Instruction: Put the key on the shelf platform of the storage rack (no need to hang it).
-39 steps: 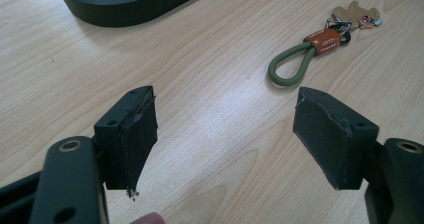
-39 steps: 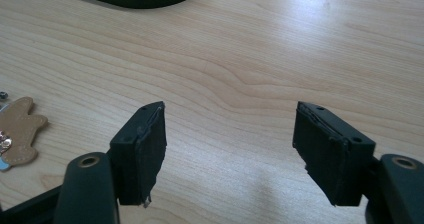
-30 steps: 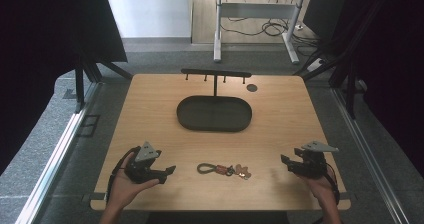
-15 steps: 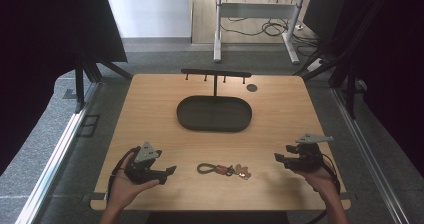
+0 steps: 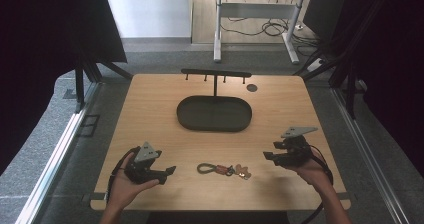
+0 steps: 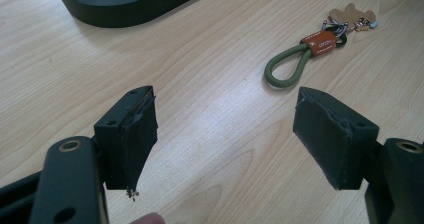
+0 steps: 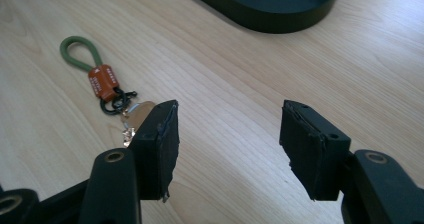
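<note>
Hand-held gripper (image 7: 227,149) closing, nothing between; keyring (image 7: 102,81) seemingly partly hidden.

Both my grippers low at the table's near edge.
My left gripper (image 5: 170,171) gapes empty; my right gripper (image 5: 268,156), jaws narrowing, grips nothing.

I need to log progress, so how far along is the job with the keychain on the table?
Nothing looks done yet: the keychain lies flat on the table, between the grippers, untouched. In hand: the right gripper hangs near it, jaws just been closing with nothing between them; the left gripper rests open. Left, probably: grasping it and moving it, perhaps toward the dark tray or the hook rack.
</note>
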`<state>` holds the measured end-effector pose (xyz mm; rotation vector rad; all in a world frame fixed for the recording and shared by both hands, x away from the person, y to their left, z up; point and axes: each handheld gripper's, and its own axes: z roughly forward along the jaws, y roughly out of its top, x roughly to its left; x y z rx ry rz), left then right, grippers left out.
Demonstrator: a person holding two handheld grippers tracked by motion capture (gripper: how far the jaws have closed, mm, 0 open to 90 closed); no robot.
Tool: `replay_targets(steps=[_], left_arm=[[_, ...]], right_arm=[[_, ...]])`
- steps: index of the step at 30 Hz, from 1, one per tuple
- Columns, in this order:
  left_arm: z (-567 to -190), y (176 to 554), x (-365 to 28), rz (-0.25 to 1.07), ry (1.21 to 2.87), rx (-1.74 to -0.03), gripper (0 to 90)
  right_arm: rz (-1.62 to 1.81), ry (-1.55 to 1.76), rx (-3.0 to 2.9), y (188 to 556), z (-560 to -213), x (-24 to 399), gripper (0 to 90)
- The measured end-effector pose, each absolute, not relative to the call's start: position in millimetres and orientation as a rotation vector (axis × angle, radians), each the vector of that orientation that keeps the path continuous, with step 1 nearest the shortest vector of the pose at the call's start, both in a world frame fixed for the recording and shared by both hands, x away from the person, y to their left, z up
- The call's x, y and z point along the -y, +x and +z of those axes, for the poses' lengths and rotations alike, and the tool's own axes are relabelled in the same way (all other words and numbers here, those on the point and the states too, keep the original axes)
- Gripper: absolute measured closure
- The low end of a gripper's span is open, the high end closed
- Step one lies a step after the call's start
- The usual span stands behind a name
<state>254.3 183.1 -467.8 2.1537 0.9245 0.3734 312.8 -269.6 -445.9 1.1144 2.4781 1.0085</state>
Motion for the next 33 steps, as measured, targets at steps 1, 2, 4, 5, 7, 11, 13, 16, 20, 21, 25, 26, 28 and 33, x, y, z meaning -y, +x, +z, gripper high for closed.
replay_targets(steps=[1, 2, 4, 5, 7, 11, 13, 16, 20, 21, 25, 26, 28, 33], left_arm=[[-468, 255, -183, 0.373, 2.153, -0.925, 25.9], [-468, 255, -184, 0.374, 2.154, -0.928, 25.9], [-468, 255, -184, 0.373, 2.154, -0.928, 25.9], [-469, 255, -183, 0.371, 2.155, -0.927, 25.9], [-469, 255, -183, 0.371, 2.156, -0.928, 25.9], [-468, 254, -183, 0.367, 2.154, -0.921, 25.9], [-469, 254, -183, 0.365, 2.152, -0.924, 25.9], [-470, 255, -184, 0.362, 2.152, -0.931, 25.9], [-470, 255, -186, 0.363, 2.150, -0.930, 25.9], [-469, 255, -186, 0.362, 2.147, -0.933, 25.9], [-469, 255, -187, 0.369, 2.144, -0.932, 26.2], [-469, 255, -187, 0.371, 2.146, -0.928, 26.2], [-469, 255, -187, 0.372, 2.141, -0.929, 26.2], [-468, 254, -187, 0.374, 2.145, -0.926, 26.2]], right_arm=[[0.992, 1.089, -2.509, 315, -443, 262, 42.2], [0.987, 1.081, -2.518, 315, -441, 260, 42.3], [0.972, 1.058, -2.539, 317, -439, 254, 42.6], [0.963, 1.043, -2.551, 318, -437, 250, 42.7], [0.958, 1.035, -2.556, 319, -437, 247, 42.7], [0.918, 0.998, -2.587, 322, -436, 235, 43.0], [0.900, 0.982, -2.604, 324, -435, 229, 43.1], [0.877, 0.960, -2.628, 327, -437, 220, 43.1], [0.846, 0.928, -2.670, 331, -442, 208, 43.1], [0.846, 0.928, -2.670, 331, -442, 208, 43.1], [0.823, 0.893, -2.706, 331, -446, 196, 43.2], [0.823, 0.893, -2.706, 331, -446, 196, 43.2], [0.818, 0.876, -2.719, 332, -447, 190, 43.4], [0.793, 0.858, -2.744, 332, -451, 181, 43.6]])
